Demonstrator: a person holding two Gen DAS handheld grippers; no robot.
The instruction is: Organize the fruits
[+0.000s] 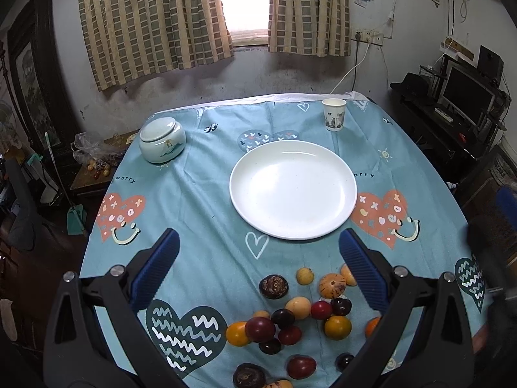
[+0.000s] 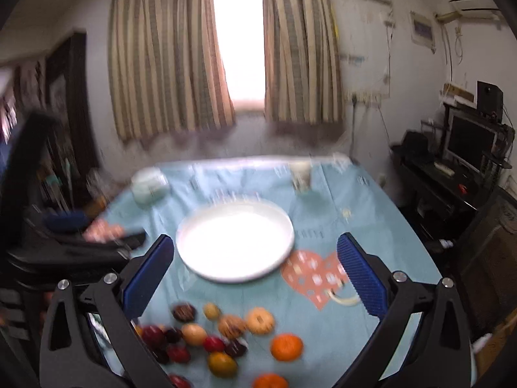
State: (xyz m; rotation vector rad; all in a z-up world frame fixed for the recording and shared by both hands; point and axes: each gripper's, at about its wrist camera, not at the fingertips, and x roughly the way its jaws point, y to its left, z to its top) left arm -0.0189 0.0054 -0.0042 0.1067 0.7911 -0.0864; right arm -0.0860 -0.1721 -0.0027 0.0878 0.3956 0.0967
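A pile of small fruits (image 1: 290,317) lies on the blue tablecloth near the front edge: dark red, orange and yellow ones. It also shows in the blurred right wrist view (image 2: 219,339). An empty white plate (image 1: 292,189) sits beyond the pile, and also shows in the right wrist view (image 2: 236,239). My left gripper (image 1: 258,249) is open and empty, above the cloth between plate and fruits. My right gripper (image 2: 255,252) is open and empty, above the plate's near rim. The left gripper's body (image 2: 80,245) shows at the left of the right wrist view.
A pale lidded ceramic jar (image 1: 162,140) stands at the table's back left. A paper cup (image 1: 333,114) stands at the back right. A low side table with a bag of fruit (image 1: 97,158) is left of the table. A desk with a monitor (image 1: 465,97) is at right.
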